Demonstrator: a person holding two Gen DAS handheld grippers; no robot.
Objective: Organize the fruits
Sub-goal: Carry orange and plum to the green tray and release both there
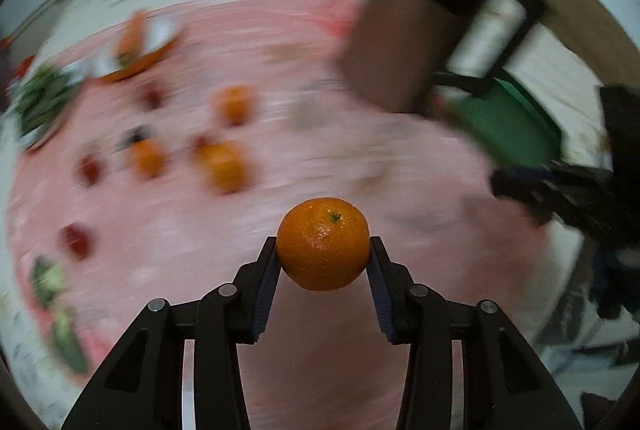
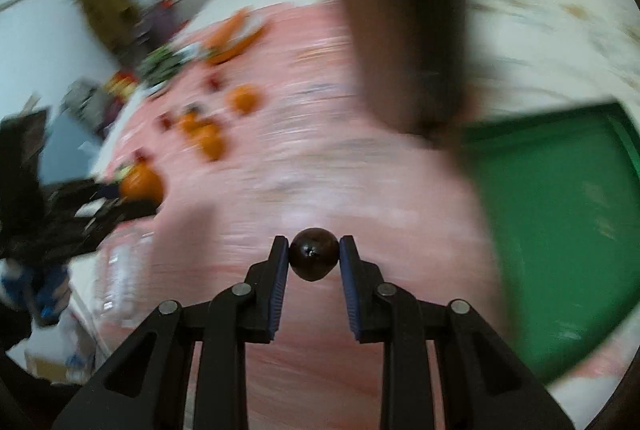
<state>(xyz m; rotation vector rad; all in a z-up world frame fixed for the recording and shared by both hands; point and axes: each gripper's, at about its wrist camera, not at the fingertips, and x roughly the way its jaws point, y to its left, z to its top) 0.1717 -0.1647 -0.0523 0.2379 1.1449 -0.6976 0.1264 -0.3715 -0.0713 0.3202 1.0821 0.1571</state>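
Observation:
In the left wrist view my left gripper [image 1: 323, 250] is shut on a tangerine [image 1: 323, 244], held clear above the pink cloth [image 1: 280, 150]. In the right wrist view my right gripper [image 2: 314, 253] is shut on a small dark round fruit [image 2: 314, 254], also lifted over the pink cloth [image 2: 300, 170]. Several more tangerines [image 1: 224, 166] and small red fruits [image 1: 76, 240] lie blurred on the cloth to the left. A green tray [image 2: 560, 214] sits at the right; its corner [image 1: 508, 118] shows in the left wrist view. The left gripper with its tangerine [image 2: 142, 184] appears at the left of the right wrist view.
An orange plate [image 1: 140, 46] and a dish of greens [image 1: 40, 102] stand at the far left of the cloth. A dark chair [image 1: 400, 42] rises at the table's far side beside the tray. Clutter and a plastic bottle [image 2: 120, 270] lie beyond the cloth's left edge.

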